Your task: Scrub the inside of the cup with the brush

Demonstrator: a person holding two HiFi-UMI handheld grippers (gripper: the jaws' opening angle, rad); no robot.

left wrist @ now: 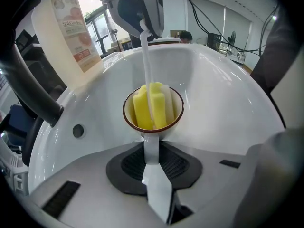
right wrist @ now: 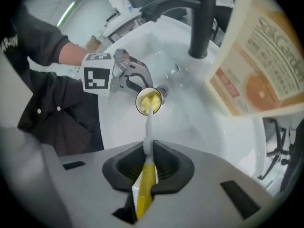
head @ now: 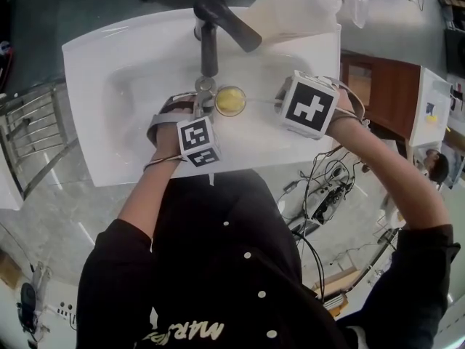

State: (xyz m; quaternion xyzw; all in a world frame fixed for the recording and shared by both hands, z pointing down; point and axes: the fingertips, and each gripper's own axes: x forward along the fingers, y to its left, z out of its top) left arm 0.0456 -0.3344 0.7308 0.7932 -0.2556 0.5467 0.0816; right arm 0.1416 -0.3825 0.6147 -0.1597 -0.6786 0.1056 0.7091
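White sink w/ dark tap fills the scene, soap bottle at the back. Small cup hangs over the basin just by the tap, left tongs clamped on its flat handle. Right tongs are clenched on the yellow end of the brush, whose soft sponge head sits inside the cup. Cup looks glazed & rigid, prob. chippable, slick if wet: hold the handle close to the body. Brush seems light, thin shaft likely flexes; grip the thick end, press gently.
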